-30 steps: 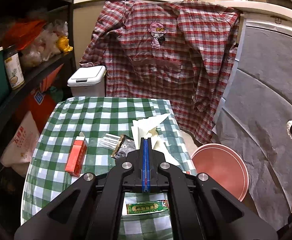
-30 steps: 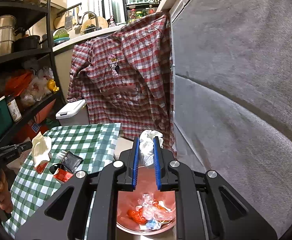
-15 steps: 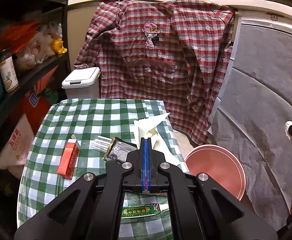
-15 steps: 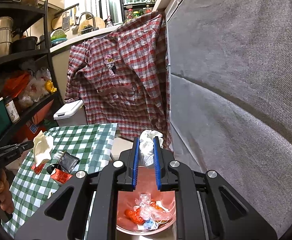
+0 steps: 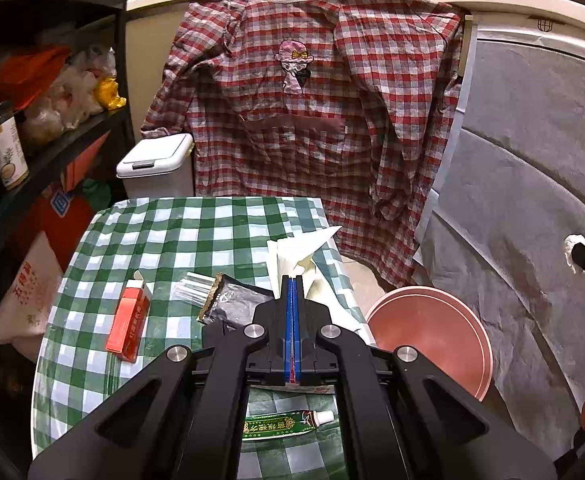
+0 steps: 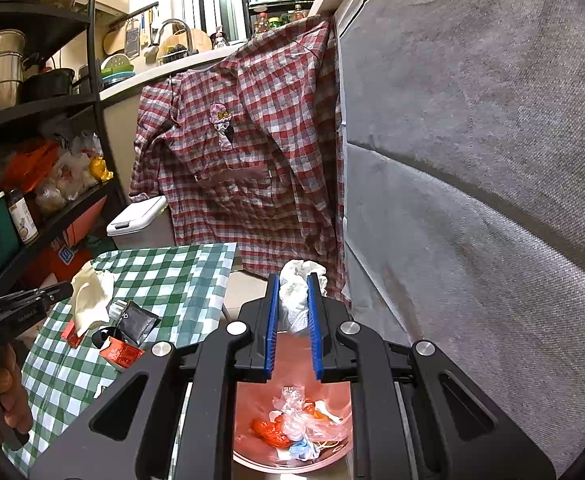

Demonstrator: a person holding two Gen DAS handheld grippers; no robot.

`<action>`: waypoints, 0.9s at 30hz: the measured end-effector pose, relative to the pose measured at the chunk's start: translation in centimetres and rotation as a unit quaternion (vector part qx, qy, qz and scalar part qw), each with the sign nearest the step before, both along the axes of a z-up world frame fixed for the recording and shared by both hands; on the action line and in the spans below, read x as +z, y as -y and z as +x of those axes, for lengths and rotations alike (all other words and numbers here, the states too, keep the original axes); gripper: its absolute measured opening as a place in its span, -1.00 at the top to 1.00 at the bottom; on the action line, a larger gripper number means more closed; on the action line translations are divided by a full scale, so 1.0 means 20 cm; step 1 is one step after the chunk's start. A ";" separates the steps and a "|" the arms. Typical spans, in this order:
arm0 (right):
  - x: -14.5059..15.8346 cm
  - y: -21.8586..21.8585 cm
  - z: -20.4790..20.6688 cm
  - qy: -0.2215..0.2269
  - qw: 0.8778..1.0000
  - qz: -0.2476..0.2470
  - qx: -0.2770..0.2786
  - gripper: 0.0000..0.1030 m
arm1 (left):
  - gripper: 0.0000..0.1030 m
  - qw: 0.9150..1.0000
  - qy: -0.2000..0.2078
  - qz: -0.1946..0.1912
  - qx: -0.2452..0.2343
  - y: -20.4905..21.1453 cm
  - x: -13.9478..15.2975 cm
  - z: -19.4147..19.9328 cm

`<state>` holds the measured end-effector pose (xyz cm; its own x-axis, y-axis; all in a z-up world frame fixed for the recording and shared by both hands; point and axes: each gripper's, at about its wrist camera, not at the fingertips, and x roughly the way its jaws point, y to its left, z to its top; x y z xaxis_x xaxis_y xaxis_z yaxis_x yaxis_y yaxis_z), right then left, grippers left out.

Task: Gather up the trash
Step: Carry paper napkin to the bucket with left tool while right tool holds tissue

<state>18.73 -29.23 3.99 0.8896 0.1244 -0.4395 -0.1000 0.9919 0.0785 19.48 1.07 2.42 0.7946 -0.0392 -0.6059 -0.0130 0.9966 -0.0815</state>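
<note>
My right gripper (image 6: 294,280) is shut on a crumpled white tissue (image 6: 298,300) and hangs directly over the pink bin (image 6: 248,452), which holds plastic and orange scraps. My left gripper (image 5: 292,278) is shut on a white paper napkin (image 5: 296,250) above the right side of the green checked table (image 5: 196,232). On the cloth lie a red box (image 5: 128,320), a black wrapper (image 5: 232,304), a clear plastic piece (image 5: 190,290) and a green tube (image 5: 284,426). The pink bin's rim (image 5: 432,292) stands just right of the table.
A red plaid shirt (image 5: 312,120) hangs behind the table, with a white lidded bin (image 5: 156,164) below it. Black shelves (image 5: 52,152) full of bags and jars line the left. A grey padded wall (image 6: 472,200) closes the right side.
The left gripper has drifted slightly with the napkin, so the table items sit a little further left in its view. The right gripper stays put over the bin, still gripping the tissue.
</note>
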 end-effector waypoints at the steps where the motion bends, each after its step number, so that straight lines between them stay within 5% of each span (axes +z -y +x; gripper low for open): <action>1: 0.00 0.00 0.00 0.000 1.000 0.000 0.000 0.73 | 1.00 1.000 0.000 0.000 0.000 0.00 0.00 0.00; 27: -0.03 -0.04 0.04 -0.004 1.000 -0.004 0.008 0.73 | 1.00 1.000 -0.003 0.001 -0.018 0.07 -0.05 0.07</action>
